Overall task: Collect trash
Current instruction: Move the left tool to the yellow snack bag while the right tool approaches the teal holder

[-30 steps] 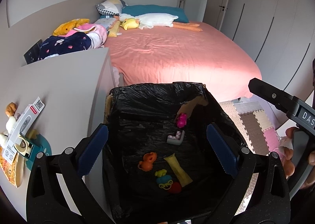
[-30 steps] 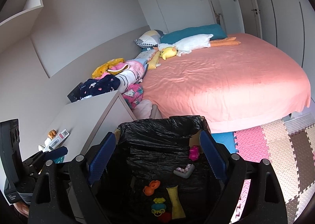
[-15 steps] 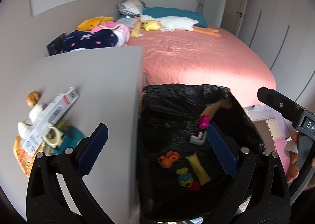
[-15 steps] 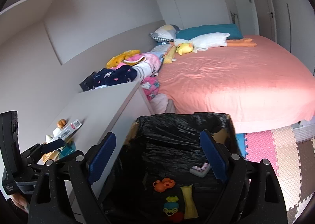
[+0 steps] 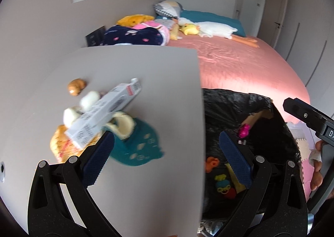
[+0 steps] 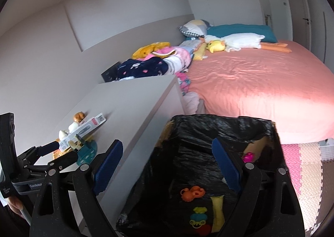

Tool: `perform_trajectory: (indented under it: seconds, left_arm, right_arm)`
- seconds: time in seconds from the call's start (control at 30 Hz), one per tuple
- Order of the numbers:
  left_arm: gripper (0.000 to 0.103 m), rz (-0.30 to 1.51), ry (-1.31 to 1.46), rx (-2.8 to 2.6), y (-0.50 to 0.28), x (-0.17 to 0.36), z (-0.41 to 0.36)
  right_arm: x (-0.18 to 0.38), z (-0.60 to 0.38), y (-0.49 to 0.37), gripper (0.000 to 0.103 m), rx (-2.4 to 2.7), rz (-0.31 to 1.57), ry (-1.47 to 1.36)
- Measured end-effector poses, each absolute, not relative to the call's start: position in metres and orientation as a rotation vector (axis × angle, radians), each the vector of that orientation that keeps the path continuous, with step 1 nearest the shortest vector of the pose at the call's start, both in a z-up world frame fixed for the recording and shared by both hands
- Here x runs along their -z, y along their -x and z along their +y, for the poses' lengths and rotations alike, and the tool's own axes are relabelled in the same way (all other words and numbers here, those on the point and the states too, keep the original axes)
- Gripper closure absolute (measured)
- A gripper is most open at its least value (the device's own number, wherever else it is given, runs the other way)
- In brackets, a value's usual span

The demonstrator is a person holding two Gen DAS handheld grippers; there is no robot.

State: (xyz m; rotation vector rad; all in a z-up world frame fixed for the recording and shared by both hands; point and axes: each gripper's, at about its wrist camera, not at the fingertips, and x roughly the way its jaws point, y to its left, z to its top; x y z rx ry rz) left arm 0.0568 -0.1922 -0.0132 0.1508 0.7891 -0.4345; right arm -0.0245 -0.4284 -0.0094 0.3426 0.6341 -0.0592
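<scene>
Left hand-held gripper is spread wide with nothing between the blue pads, hanging over the grey worktop with its left pad right at the edge of the trash pile. Right hand-held gripper is spread wide and empty too, parked over the black-lined bin, which already has a few small toy-looking bits at the bottom.

The stuff to collect sits at about 10 o'clock in the left wrist view: a long white box lying across a roll of tape, on top of a teal cloth, plus a couple of white lumps and a brown one behind at 11. It's motion-blurred, so I can't make out more.

My take: the left one is lining up for the box. I'd come down across its narrow width near the middle, not the long axis, so it doesn't pivot or drag the tape along. Bin is at 3 o'clock, just beside the worktop edge, so the carry is short.
</scene>
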Motion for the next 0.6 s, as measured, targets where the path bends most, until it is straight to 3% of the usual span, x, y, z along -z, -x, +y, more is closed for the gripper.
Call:
perform_trajectory:
  seconds: [0.6]
  left_arm:
    - [0.006, 0.826, -0.140, 0.276, -0.074, 0.032, -0.107]
  right_arm:
    - [0.018, -0.361, -0.013, 0.016, -0.058, 0.687, -0.276]
